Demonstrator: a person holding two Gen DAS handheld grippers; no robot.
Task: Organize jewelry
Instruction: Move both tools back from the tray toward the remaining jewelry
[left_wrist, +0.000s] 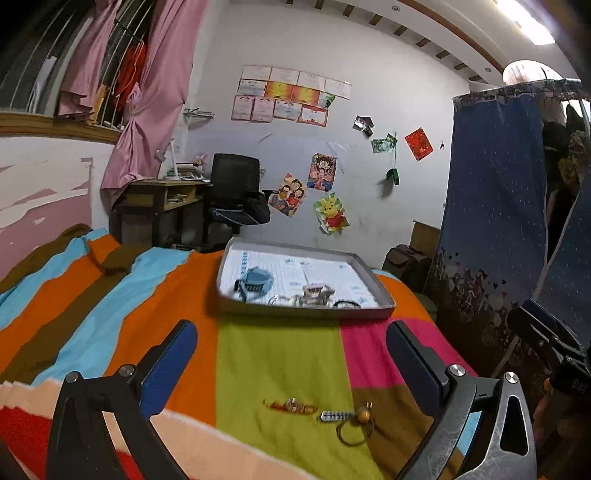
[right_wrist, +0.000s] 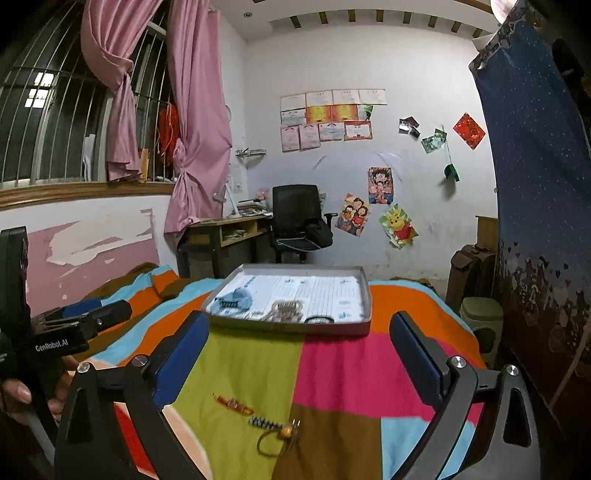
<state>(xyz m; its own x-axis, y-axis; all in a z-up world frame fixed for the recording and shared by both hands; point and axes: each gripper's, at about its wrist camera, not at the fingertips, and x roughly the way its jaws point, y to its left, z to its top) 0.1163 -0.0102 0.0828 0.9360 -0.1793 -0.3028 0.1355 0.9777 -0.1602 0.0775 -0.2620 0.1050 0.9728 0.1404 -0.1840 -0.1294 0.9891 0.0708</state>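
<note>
Both grippers — left gripper and right gripper — hover wide and empty over the striped blanket bed. A red-gold clip and beaded hair tie lie near its front edge; next likely step: grasping one for the shallow grey cardboard tray beyond.

Left tongs, right tongs: black angular frames, blue finger pads, silver round-head screws; "GenRobot.AI" lettering in white, lower left of the right view.
</note>
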